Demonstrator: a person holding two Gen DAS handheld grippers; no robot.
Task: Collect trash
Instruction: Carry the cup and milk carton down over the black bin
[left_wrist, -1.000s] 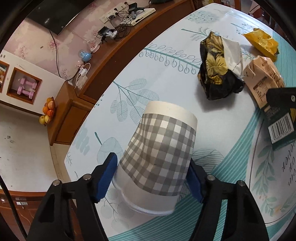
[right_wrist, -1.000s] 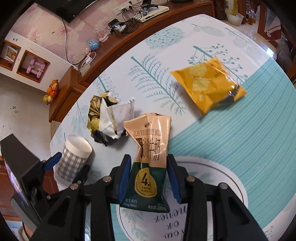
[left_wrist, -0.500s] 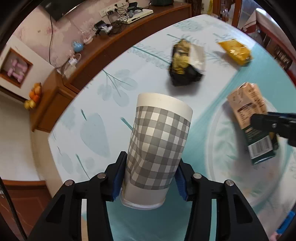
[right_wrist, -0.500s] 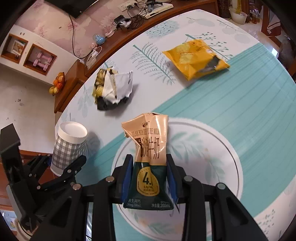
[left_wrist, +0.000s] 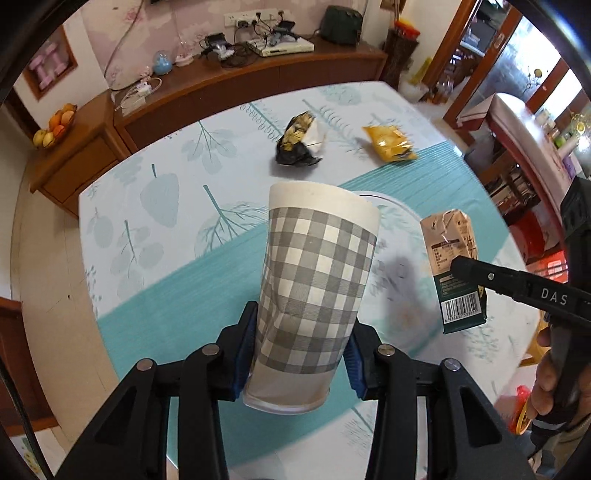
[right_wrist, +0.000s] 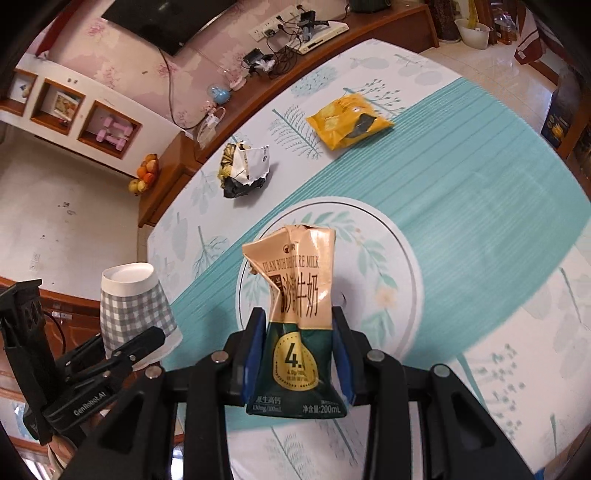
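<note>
Hand (left_wrist: 554, 376) cut by frame edge

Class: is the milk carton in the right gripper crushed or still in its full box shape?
Crushed: the milk carton shows a crumpled, torn top and creased front.

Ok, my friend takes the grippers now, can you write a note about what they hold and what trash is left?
Left gripper: its jaws have just been closing and now pinch the checked paper cup, dented at the grip, lifted above the table.
Right gripper: shut on the crumpled milk carton, also in the air.
Done: cup and carton picked up.
Left: the black-and-gold wrapper and the yellow snack bag lie apart on the table's far side. No bin shows in either view.
</note>
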